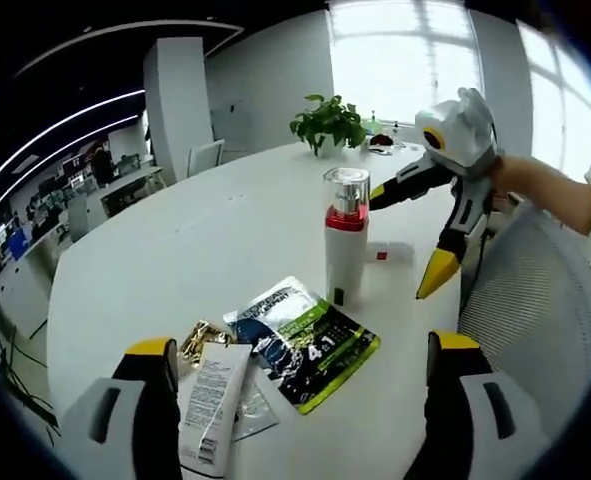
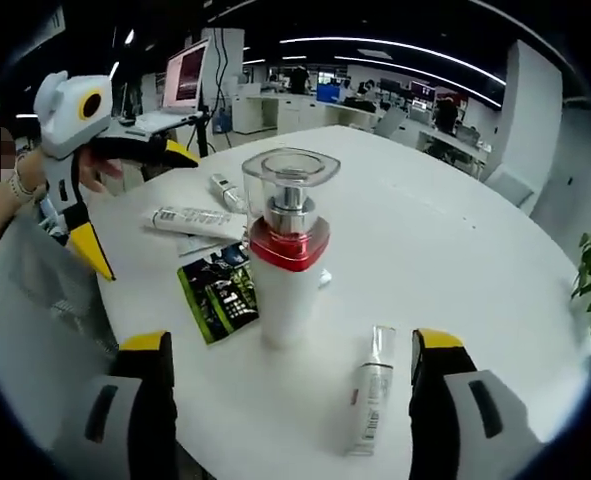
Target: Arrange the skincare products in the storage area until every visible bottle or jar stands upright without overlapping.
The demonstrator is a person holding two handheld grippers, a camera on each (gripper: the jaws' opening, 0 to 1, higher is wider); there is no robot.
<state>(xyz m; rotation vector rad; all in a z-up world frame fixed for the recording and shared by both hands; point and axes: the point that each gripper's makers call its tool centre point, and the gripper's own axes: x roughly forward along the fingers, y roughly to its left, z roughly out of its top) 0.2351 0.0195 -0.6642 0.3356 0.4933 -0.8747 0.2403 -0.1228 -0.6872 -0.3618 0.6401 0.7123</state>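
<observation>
Both tools stand wide open and hold nothing: left tool (image 1: 300,365) hangs over a white tube (image 1: 213,405) lying flat beside a dark green sachet (image 1: 305,340) on the white table (image 1: 175,250); right tool (image 2: 290,375) faces the pump bottle (image 2: 287,250), upright, white with a red collar and clear cap, its contents hidden. A small white tube (image 2: 368,395) lies flat just beside it, near the right tool's jaw
</observation>
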